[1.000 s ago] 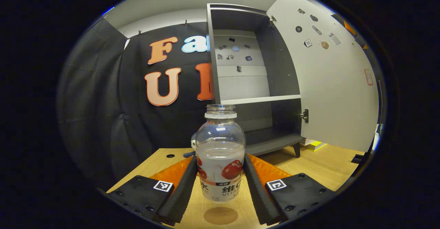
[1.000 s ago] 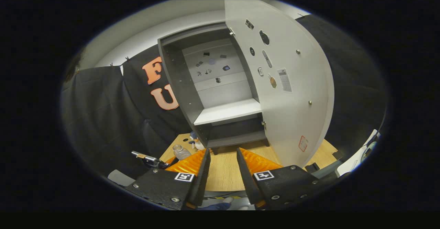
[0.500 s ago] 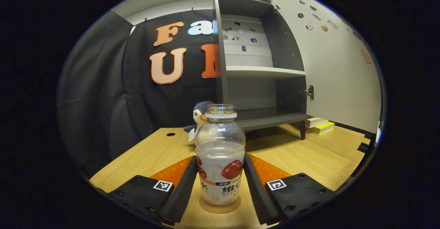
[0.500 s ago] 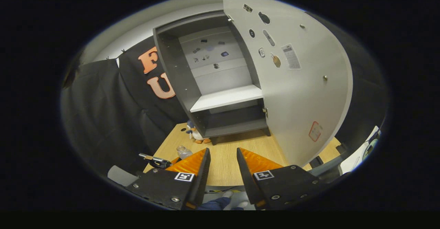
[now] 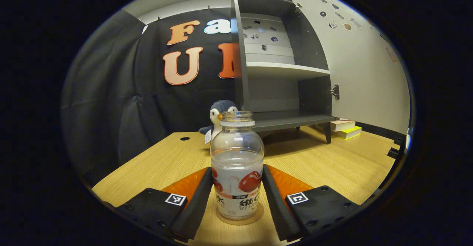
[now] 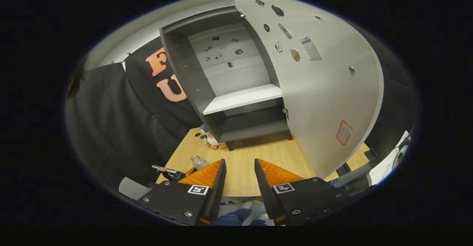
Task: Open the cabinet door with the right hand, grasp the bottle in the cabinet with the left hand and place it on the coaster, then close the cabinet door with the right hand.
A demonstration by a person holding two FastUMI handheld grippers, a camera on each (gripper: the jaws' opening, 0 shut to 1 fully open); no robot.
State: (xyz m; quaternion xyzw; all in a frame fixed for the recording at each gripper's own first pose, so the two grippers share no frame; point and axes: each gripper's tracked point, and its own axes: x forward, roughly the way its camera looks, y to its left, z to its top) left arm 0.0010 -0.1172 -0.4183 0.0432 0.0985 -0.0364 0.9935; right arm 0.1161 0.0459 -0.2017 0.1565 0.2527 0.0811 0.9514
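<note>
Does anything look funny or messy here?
Nothing looks spilled or broken. The bottle has no cap, but it stands upright on the coaster. The cabinet door hangs wide open, waiting to be shut.

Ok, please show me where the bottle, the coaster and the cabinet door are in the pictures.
bottle point(image 5: 237, 153), left gripper view: the clear upper body, above the label.
coaster point(image 5: 258, 217), left gripper view: the rim that shows at the bottle's base.
cabinet door point(image 6: 325, 102), right gripper view: the bare inner face of the open door.

Open cabinet door point(image 6: 325, 91), bare shelves, bottle point(image 6: 199, 161) low left beside right gripper point(image 6: 236, 187).
</note>
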